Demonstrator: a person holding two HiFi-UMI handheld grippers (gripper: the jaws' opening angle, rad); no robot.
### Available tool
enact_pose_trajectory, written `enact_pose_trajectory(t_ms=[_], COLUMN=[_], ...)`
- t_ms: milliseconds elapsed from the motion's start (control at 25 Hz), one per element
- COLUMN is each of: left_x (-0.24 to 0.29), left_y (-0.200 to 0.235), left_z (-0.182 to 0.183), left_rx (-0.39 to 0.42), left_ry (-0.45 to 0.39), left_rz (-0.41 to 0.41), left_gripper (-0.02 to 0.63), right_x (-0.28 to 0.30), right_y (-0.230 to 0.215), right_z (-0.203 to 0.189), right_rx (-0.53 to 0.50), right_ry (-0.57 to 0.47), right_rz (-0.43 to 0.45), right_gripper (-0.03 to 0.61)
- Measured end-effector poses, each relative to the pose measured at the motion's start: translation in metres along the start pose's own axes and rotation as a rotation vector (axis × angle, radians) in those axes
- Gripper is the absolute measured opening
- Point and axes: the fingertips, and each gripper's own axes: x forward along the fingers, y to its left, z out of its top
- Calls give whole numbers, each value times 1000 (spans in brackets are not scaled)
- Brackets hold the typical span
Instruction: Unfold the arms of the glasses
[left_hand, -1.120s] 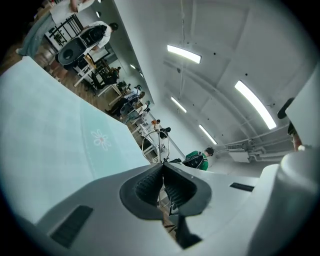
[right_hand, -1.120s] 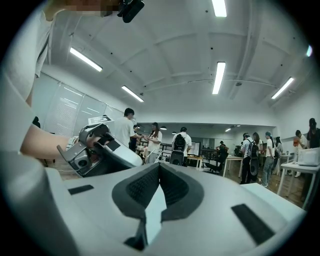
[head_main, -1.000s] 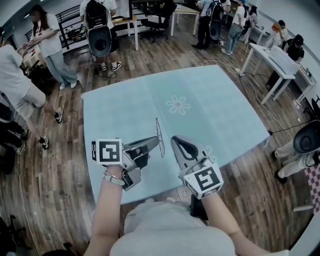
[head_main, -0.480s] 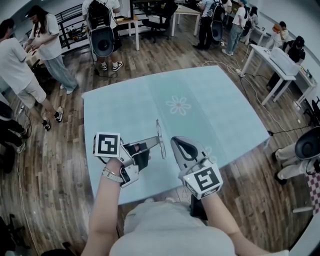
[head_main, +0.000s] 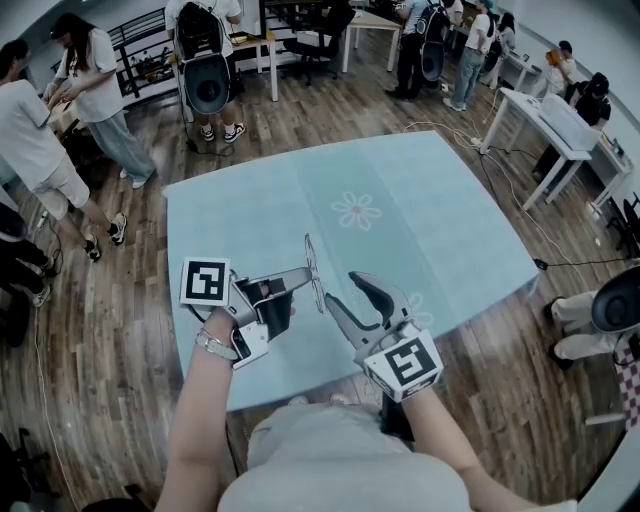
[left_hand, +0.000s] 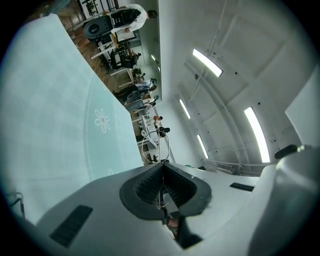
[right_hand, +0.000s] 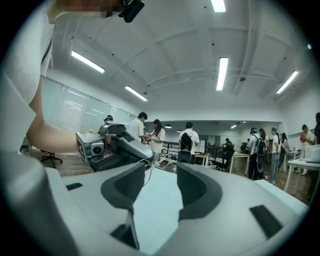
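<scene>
The glasses (head_main: 312, 270) are a thin wire frame held edge-on above the near part of the pale blue table (head_main: 440, 210). My left gripper (head_main: 303, 276) is shut on them from the left; in the left gripper view the wire (left_hand: 161, 187) is pinched between the black pads of that gripper (left_hand: 162, 169), and the lens loops (left_hand: 156, 145) stick out past the tips. My right gripper (head_main: 352, 292) is just right of the glasses with its jaws opening. The gap in the right gripper (right_hand: 161, 185) is bare, and the wire (right_hand: 148, 169) hangs beyond its left jaw.
A flower print (head_main: 356, 210) marks the middle of the cloth. The table's front edge (head_main: 300, 385) runs close under my forearms. Several people (head_main: 95, 90) stand on the wood floor behind and to the left; white desks (head_main: 560, 125) stand at the right.
The right gripper's jaws, shut before, have spread apart. The left gripper has rolled, tilting the glasses with it. Neither hand has shifted much.
</scene>
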Motion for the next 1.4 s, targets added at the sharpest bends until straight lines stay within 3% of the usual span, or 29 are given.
enact_pose_trajectory(t_ms=[120,400,520,840,1040,1160,1400], left_x=[-1,-3,-3,-3,-3,-2,-2], left_y=[0,-4,-5,-12,-15,-16,-17], left_z=[1,8,7,4,5,5,4], left_rx=[1,5,11,7,5,1,4], left_ry=[-4,-17,-16,-23,-26,-27,-22], left_rz=[-2,-2,-1,-18,-29,-32,-36], left_gripper=[12,12,12,12,12,12,12], right_x=[-1,-5,-7,-6,-3,-3,-4], right_y=[5,21,31,36,36,36,37], right_z=[-3,-5,-17,-37,-39,-39,-39], right_rx=[-16,-40,-74,-104,-96,-98,-106], right_ry=[7,-5,50,123,122,121,141], right_rz=[29,126,169,148,137,128,130], right_gripper=[247,252,250,130,95,28,21])
